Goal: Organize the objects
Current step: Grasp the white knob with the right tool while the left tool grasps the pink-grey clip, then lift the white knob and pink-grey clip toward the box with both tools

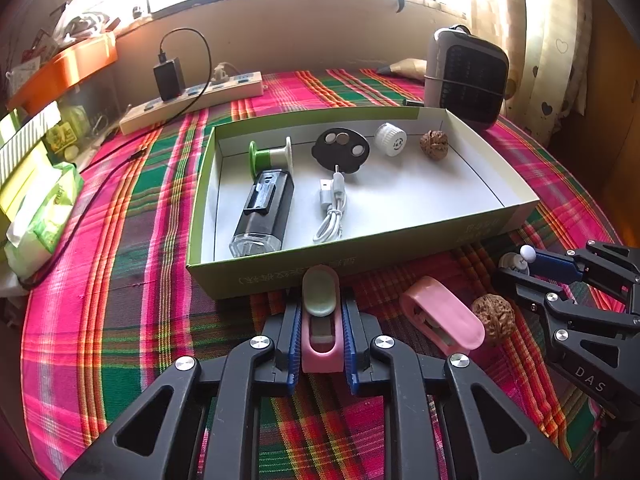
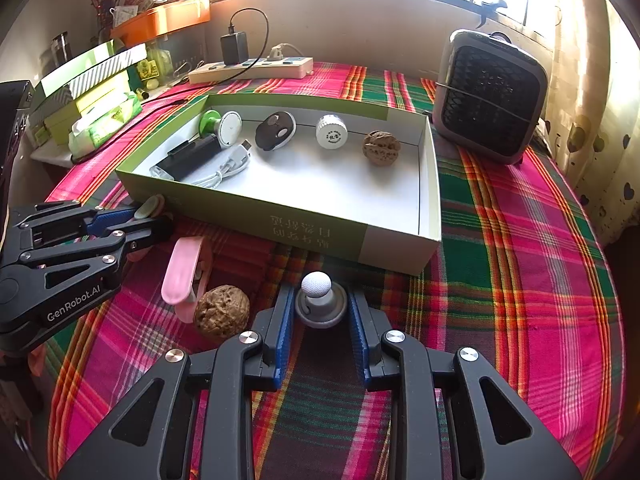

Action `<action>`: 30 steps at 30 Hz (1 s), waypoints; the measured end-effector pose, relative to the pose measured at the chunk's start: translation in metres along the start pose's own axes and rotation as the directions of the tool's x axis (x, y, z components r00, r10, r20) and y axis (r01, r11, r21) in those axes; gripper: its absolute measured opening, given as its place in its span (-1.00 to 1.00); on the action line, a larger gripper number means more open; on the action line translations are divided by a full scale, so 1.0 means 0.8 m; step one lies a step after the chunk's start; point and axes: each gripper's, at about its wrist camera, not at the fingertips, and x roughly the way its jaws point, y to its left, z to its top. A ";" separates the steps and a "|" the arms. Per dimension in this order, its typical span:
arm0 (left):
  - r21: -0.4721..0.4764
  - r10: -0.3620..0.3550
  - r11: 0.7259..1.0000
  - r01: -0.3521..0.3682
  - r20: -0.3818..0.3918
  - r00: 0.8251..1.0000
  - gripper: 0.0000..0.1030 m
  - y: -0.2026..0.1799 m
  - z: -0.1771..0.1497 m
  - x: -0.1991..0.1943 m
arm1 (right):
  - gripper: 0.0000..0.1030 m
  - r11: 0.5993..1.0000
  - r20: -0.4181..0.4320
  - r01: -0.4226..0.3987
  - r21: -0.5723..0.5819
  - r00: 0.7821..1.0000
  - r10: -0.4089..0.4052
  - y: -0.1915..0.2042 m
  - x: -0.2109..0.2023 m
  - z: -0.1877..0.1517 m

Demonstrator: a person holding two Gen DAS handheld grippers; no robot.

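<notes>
A green cardboard box (image 1: 280, 276) (image 2: 320, 232) on the plaid cloth holds a spool, a black lighter-like device (image 1: 264, 212), a white cable (image 1: 332, 208), a black disc, a white cap and a walnut (image 1: 434, 143). My left gripper (image 1: 322, 320) is shut on a pink-and-green clip (image 1: 321, 312), just in front of the box. A second pink clip (image 1: 440, 316) (image 2: 184, 272) and a loose walnut (image 1: 494, 318) (image 2: 222, 312) lie to its right. My right gripper (image 2: 320, 312) has its jaws around a grey knob with a white ball top (image 2: 318, 296), which rests on the cloth.
A grey fan heater (image 2: 492, 96) stands at the back right. A power strip with a black charger (image 2: 252, 68) lies along the back wall. Boxes and a tissue pack (image 2: 104, 120) are stacked at the left edge. The table edge curves down on the right.
</notes>
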 end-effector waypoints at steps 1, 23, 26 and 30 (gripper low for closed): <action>0.001 0.001 1.000 -0.001 0.000 1.000 -0.69 0.000 0.000 0.000 | -0.47 1.000 0.000 0.000 0.000 1.000 0.000 0.000 0.000 0.000; -0.007 -0.003 1.000 0.003 0.001 1.000 -0.70 0.001 0.000 -0.001 | -0.47 1.000 0.000 0.000 0.009 1.000 0.000 -0.002 0.001 0.000; -0.015 -0.012 1.000 0.012 0.000 1.000 -0.70 0.002 0.000 -0.001 | -0.47 1.000 0.000 0.002 0.015 1.000 -0.002 -0.003 0.000 0.000; -0.021 -0.013 1.000 0.013 0.001 1.000 -0.70 0.002 -0.001 -0.001 | -0.48 1.000 0.001 0.006 0.020 1.000 -0.006 -0.004 -0.001 -0.001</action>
